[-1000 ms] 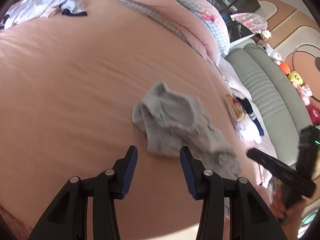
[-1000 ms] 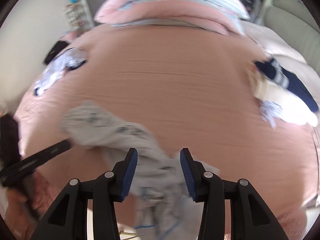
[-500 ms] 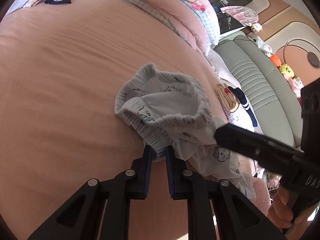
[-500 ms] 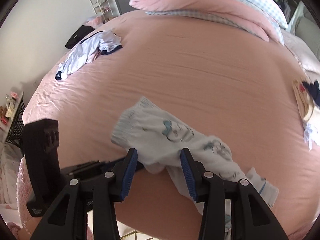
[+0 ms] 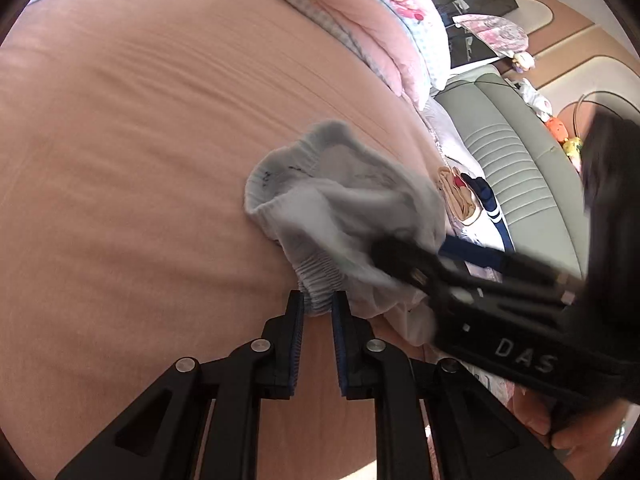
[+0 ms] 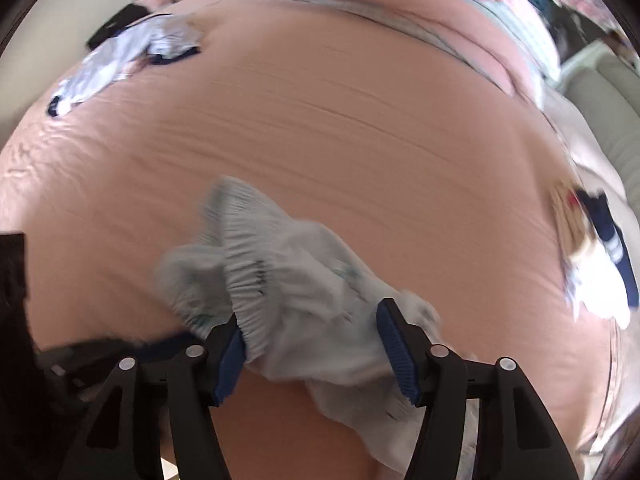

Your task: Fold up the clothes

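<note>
A small pale grey-blue pair of shorts point(image 5: 344, 208) with an elastic waistband lies bunched on the pink bed sheet point(image 5: 140, 160). My left gripper point(image 5: 316, 302) is shut on a gathered bit of that waistband at the near edge. My right gripper point(image 5: 386, 254) reaches in from the right, its tips against the cloth. In the right wrist view the shorts point(image 6: 296, 292) fill the gap of my right gripper point(image 6: 312, 340), whose jaws are opening; the cloth sits loosely between the blue pads. The left gripper point(image 6: 176, 338) shows as a dark blur at lower left.
A loose heap of light clothes point(image 6: 120, 56) lies at the far left of the bed. A pink quilt point(image 5: 380, 20) is piled at the head. Folded clothes point(image 6: 592, 248) sit at the right edge, beside a grey-green sofa point(image 5: 520, 168) with soft toys.
My left gripper closed on the waistband and lifted it a little. My right gripper came down and in over the shorts, and its jaws have spread wider.
</note>
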Demonstrator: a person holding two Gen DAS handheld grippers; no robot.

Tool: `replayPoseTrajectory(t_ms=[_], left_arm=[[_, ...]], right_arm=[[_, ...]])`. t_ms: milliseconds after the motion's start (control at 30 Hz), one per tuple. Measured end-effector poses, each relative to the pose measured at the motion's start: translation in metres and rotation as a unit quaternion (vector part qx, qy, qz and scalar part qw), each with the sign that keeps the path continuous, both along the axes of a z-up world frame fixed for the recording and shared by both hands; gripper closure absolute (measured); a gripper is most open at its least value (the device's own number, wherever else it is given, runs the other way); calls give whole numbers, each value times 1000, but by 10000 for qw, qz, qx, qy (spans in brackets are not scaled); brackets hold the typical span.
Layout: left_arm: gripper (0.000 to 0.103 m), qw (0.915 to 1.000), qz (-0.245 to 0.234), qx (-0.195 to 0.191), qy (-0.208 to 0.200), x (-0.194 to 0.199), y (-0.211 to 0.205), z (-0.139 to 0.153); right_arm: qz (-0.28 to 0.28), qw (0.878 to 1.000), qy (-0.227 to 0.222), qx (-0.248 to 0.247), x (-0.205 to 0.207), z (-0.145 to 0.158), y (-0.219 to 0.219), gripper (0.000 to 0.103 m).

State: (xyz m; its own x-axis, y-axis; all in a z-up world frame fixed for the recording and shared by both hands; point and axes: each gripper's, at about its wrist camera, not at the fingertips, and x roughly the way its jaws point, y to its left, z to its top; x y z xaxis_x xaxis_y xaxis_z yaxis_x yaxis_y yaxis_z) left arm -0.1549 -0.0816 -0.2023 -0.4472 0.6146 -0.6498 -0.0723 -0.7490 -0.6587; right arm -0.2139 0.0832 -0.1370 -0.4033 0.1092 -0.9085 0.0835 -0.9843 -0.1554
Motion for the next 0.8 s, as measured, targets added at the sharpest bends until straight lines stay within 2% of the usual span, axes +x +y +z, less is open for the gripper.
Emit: replayPoseTrajectory(t_ms=[33,67,267,367,433,533,567,633,667,733,800], left_arm=[[91,10000,0,31,-6,0,0,0],[91,10000,0,62,-11,0,-1,1],[79,9990,35,435,-115,-1,0,-2],[70,9975,110,701,31,-3,0,3],[67,9963,-4,836,198,0,4,9],[65,9971,-404,429,476,5,23,21],[64,9971,-512,94,556,8,30,24],[64,9943,-551,-673,622,11,45,22],[64,9932,-533,-840,600,11,48,20],[64,9917,-484,-1054,545,9,51,16],[64,9917,-418,-1053,601,9,51,19]], right_arm=[[-84,9999,-3,60,6,0,12,54],[-170,9998,-6,120,13,0,24,57],[-833,9927,285,823,64,14,91,57],[-971,9917,398,736,84,23,105,57],[-963,9935,505,339,94,30,107,57],[-984,9916,531,-647,105,38,116,57],[-999,9893,529,-925,109,40,120,57],[-1125,9882,419,-955,106,33,121,57],[-1180,9881,363,-922,105,29,121,57],[-1186,9872,301,-1020,104,24,120,57],[-1071,9866,326,-1188,104,24,114,56]])
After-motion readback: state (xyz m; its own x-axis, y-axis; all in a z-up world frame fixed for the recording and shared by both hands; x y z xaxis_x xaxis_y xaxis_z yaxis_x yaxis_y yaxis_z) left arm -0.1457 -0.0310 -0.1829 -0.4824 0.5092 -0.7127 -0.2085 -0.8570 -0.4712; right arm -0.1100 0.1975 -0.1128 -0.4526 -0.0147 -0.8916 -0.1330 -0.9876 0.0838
